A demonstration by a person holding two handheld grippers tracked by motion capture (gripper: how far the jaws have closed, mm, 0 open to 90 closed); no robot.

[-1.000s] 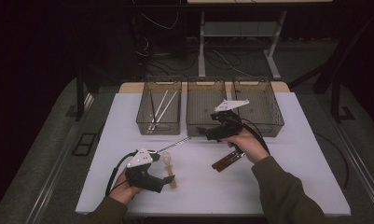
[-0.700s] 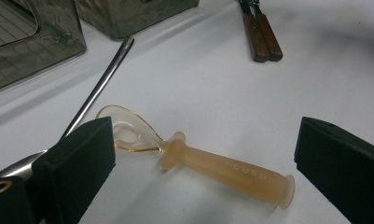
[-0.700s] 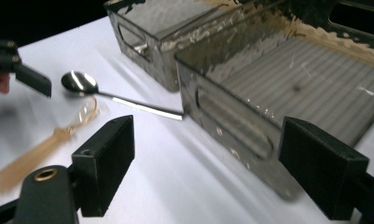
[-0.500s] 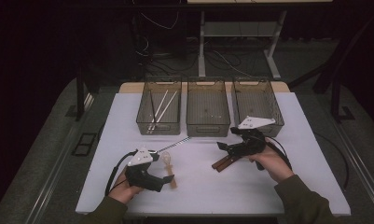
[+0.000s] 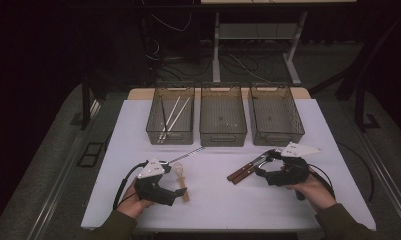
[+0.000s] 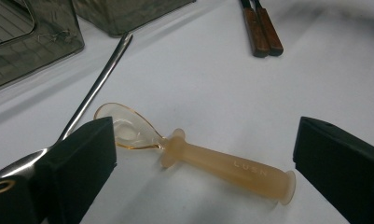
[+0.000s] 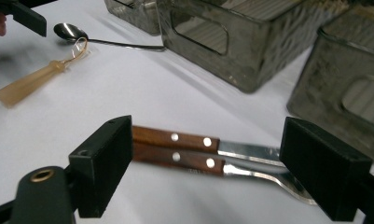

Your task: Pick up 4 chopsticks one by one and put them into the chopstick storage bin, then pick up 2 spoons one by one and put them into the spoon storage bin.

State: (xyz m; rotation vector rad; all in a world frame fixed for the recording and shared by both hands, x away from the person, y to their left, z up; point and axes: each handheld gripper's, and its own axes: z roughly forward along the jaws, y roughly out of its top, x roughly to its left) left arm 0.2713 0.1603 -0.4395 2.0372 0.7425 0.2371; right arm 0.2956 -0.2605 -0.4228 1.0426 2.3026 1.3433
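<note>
Wood-handled, riveted cutlery, a knife and fork (image 7: 175, 147) lying side by side and touching, sits on the white table (image 5: 218, 200) between the spread jaws of the right gripper (image 7: 205, 170), whose pads stand clear of both handles. In the high view this pair (image 5: 244, 170) lies just in front of the middle wire basket (image 5: 223, 117), with the right gripper (image 5: 275, 170) at its blade end. Jaws of the left gripper (image 6: 203, 168) are likewise apart, flanking a translucent amber baby spoon (image 6: 198, 156) flat on the table without pressing it. A long steel spoon (image 6: 98, 86) runs just beside its bowl toward the baskets. Chopsticks (image 5: 172, 117) rest in the left basket (image 5: 170, 135); the right basket (image 5: 275, 117) stands beside the middle one.
</note>
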